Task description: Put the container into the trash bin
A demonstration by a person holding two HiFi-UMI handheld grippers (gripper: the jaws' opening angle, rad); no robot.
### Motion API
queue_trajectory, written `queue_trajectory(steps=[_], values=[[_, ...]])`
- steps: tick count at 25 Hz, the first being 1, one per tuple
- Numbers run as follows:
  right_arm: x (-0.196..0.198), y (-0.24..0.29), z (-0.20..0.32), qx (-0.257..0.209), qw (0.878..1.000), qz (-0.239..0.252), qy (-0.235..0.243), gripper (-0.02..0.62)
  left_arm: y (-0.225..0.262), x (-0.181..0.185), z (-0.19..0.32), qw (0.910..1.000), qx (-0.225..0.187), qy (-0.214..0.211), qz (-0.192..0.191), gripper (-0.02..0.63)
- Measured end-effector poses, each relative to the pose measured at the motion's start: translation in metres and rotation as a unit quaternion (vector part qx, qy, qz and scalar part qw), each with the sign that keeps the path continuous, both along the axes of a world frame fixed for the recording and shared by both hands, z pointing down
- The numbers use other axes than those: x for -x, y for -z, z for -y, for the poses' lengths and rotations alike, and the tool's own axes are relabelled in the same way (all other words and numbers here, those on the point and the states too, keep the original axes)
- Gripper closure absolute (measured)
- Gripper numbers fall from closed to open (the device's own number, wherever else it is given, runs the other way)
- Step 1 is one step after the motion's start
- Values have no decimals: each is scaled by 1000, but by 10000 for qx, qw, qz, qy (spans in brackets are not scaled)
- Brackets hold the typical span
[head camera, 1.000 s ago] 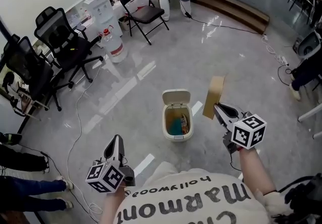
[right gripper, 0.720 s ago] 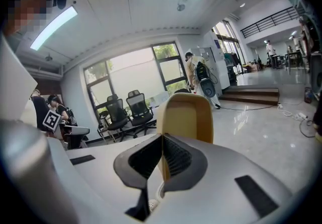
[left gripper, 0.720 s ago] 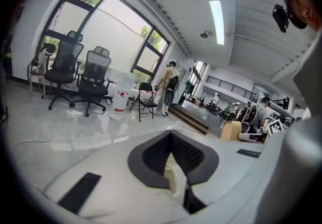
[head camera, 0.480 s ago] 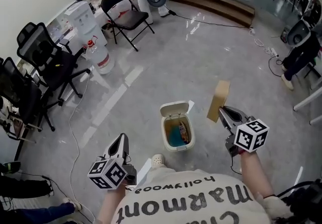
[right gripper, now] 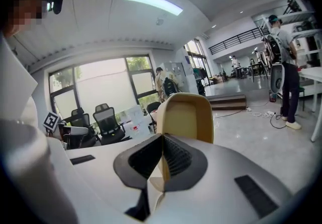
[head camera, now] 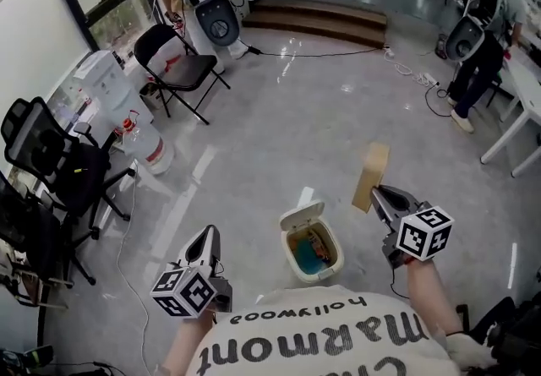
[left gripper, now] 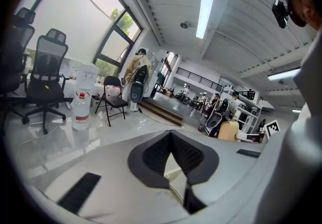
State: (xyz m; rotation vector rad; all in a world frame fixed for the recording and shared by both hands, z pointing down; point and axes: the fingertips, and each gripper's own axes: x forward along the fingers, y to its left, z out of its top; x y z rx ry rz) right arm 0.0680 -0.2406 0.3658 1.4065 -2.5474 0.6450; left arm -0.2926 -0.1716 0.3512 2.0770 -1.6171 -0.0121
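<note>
Right of the trash bin (head camera: 302,216): container (head camera: 370,177), raised off the floor, slightly beyond the open mouth and not yet over it.
Right gripper (head camera: 380,195): pinching the container's lower edge; the long axis stands near upright past the jaws.
Left gripper (head camera: 209,235): jaws pressed together on nothing, left of the bin.
Bin: lid flipped back, some rubbish inside.
Next move, we judge: the loaded gripper is also the nearer one. Swing it left until the container hangs over the mouth, then let go.

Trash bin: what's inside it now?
Lid open. The trash bin holds something blue and a brownish wrapper-like piece; its floor under them is covered. The container is outside, clamped in the right gripper.
</note>
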Motion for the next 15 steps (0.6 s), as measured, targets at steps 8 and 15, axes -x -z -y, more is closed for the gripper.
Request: queue_trajectory(steps=[8,15], values=[[9,-2,-12,99,9988,-232,-423,586,-4,5,43,9978,40,-657,-107,581],[-11,-43,-46,724,9941,-420,-689,586,-44,-21,39,9935,513,-986,-247,581]])
